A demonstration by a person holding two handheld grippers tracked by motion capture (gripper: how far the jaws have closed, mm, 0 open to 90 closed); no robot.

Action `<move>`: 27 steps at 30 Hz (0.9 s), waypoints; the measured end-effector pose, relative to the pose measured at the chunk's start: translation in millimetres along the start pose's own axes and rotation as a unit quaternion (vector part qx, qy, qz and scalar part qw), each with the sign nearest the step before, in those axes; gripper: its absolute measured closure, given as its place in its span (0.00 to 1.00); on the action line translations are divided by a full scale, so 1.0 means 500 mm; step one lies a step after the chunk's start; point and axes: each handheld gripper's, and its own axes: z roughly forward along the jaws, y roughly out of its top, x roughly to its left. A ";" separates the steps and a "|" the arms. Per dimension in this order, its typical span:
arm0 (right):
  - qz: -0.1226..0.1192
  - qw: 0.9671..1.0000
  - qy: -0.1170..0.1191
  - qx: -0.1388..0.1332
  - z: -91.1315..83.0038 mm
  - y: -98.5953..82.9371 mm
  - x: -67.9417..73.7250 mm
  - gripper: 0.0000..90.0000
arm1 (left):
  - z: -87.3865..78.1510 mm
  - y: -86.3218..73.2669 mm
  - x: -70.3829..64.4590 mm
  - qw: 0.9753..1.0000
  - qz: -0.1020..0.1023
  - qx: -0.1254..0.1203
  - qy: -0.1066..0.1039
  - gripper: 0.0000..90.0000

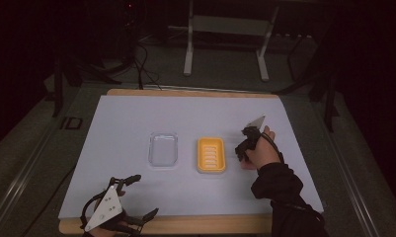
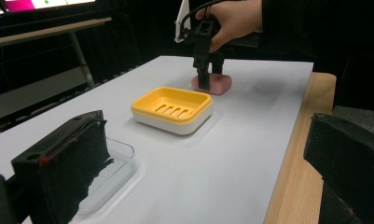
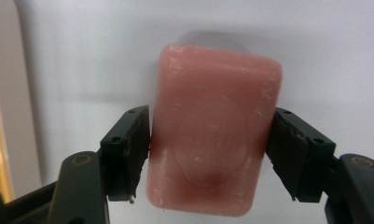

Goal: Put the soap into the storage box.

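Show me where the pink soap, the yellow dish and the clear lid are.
pink soap (image 3: 215,135), right gripper view, its top face.
yellow dish (image 1: 211,154), high view, its slotted floor.
clear lid (image 1: 163,148), high view, its middle.

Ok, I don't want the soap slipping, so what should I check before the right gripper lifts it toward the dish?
1. Right gripper straddles the pink soap bar, a jaw against each long side: ok.
2. Firm clamp on the soap: cannot tell.
3. Soap lies flat on the white sheet: ok.
4. Yellow soap dish empty, ribbed side up: ok.
5. Left gripper open at the near edge, away from the dish: ok.
6. Clear lid sits apart from the dish: ok.
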 end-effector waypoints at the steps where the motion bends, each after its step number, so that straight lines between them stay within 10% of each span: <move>1: 0.002 1.000 0.000 0.001 0.004 0.000 0.000 0.37 | 0.000 0.000 0.000 1.000 0.000 0.000 0.000 0.00; 27: 0.040 0.999 0.016 0.022 -0.051 -0.005 -0.018 0.42 | 0.003 -0.001 -0.001 1.000 0.002 0.004 0.003 0.01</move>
